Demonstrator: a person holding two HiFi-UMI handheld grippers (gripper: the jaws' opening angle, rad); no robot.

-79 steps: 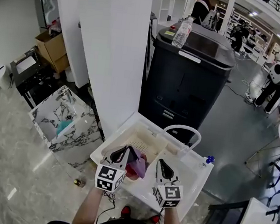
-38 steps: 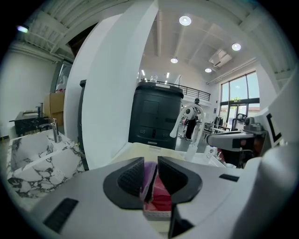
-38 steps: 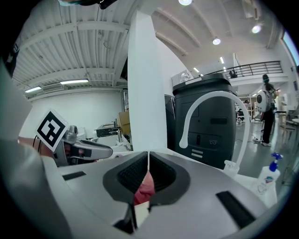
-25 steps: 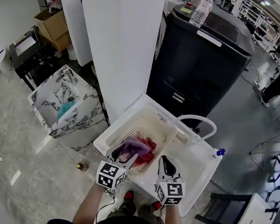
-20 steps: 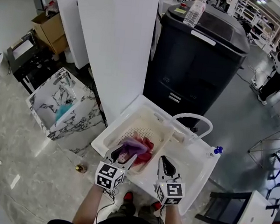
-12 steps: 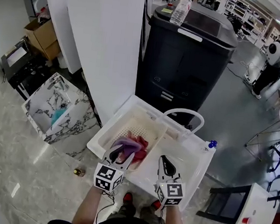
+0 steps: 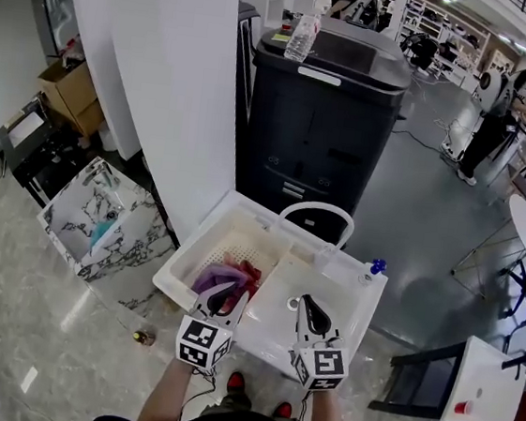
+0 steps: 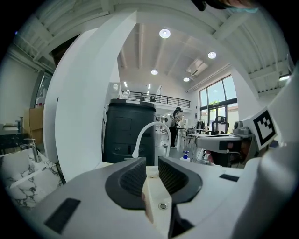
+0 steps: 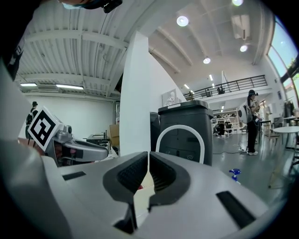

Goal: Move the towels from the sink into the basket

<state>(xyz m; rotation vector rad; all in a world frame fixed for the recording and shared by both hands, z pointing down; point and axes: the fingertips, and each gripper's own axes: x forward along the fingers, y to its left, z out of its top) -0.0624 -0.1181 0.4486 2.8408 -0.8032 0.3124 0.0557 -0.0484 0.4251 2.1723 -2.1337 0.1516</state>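
Head view, with both gripper views: late stage of the transfer. The towels (image 7: 224, 275), one purple and one red, lie bunched together inside the cream basket (image 7: 205, 242), which sits in the left half of the white sink (image 7: 352, 295). The right half of the sink, below the arched faucet (image 7: 316, 208), shows a bare floor and a drain, with no cloth in it.

The left gripper (image 7: 225, 291) hangs just over the near edge of the basket, close to the purple towel. Its jaws have just been closing and now stand a narrow gap apart, with nothing between them. The right gripper (image 7: 307, 302) hangs over the near edge of the bare half, its jaws brought together on nothing.

Judged from this layout, the moving itself appears done: both visible towels are in the basket and neither gripper carries anything. One doubt remains. A small marble washstand (image 7: 71, 223), well apart to the left, holds a teal item (image 7: 102, 232) too small to identify; if it is a towel, one more transfer is left
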